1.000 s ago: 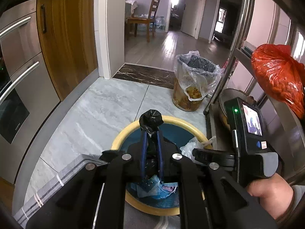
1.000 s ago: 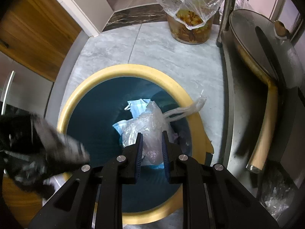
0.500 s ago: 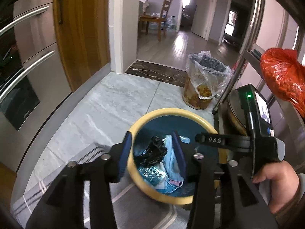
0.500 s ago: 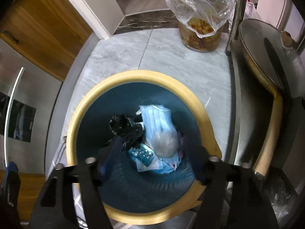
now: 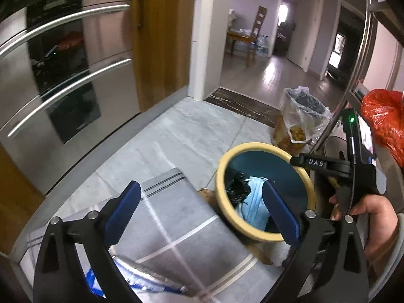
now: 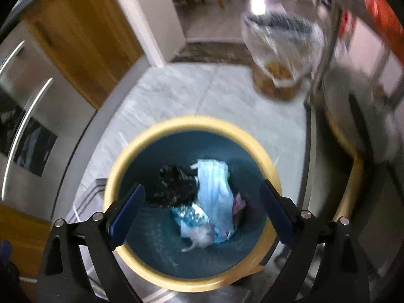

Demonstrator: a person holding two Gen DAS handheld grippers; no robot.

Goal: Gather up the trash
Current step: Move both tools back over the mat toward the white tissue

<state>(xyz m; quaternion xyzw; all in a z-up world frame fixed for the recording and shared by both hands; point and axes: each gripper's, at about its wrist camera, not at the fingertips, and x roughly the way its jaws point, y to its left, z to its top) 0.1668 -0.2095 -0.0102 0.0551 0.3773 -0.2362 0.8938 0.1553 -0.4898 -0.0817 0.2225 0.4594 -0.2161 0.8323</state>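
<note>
Trash (image 6: pixel 202 202) heaped in yellow-rimmed bin (image 6: pixel 151 136)

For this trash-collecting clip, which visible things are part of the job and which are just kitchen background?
Part of the job:
- bin with the yellow rim
- black bag, blue face mask and blister pack inside it
- left gripper and right gripper, both open and empty

Background:
- lined food-waste bin
- red bag
- striped grey mat
- oven
- wooden chair

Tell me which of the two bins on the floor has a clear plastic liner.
The farther bin, near the doorway: a clear bag drapes over its rim and yellowish scraps show inside. The near yellow-rimmed bin has bare teal walls.
</note>
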